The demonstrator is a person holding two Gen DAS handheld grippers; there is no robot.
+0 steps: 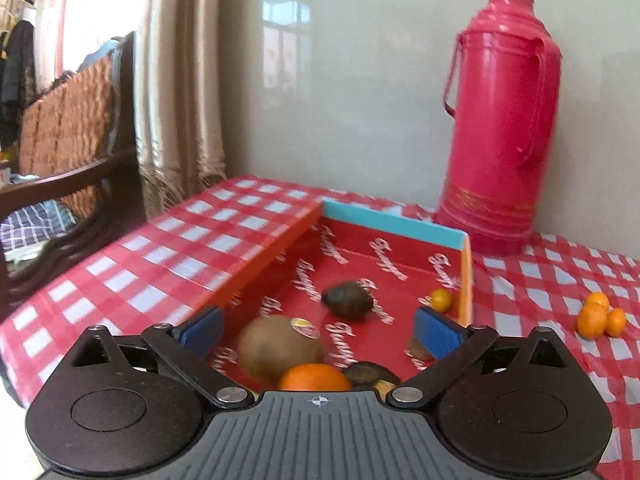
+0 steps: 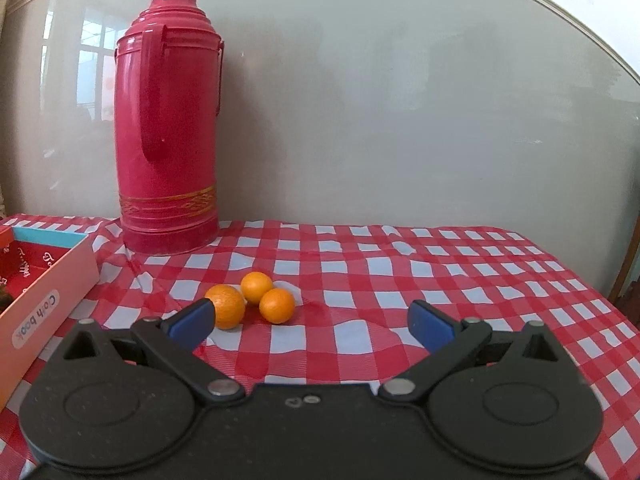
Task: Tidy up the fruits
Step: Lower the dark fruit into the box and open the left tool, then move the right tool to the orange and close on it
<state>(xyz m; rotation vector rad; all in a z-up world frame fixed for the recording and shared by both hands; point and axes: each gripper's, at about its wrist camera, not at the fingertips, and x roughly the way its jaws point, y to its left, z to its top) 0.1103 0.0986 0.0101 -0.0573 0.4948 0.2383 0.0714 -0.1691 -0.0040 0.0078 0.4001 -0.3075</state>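
A shallow red box [image 1: 280, 240] with a blue far wall lies on the checkered table. In it are a brown kiwi [image 1: 280, 346], an orange [image 1: 314, 378], a dark wrinkled fruit [image 1: 347, 299], another dark fruit [image 1: 370, 374] and a small orange [image 1: 441, 300]. My left gripper [image 1: 318, 330] is open and empty above the box's near end. Three small oranges [image 2: 250, 298] lie together on the cloth; they also show in the left wrist view [image 1: 598, 316]. My right gripper [image 2: 312, 322] is open and empty just in front of them, its left finger [image 2: 192, 322] beside the nearest one.
A tall red thermos [image 2: 166, 136] stands at the back against the wall, between the box [image 2: 44, 300] and the oranges. A wooden chair [image 1: 68, 152] stands left of the table. Red-and-white cloth [image 2: 440, 280] covers the table to the right.
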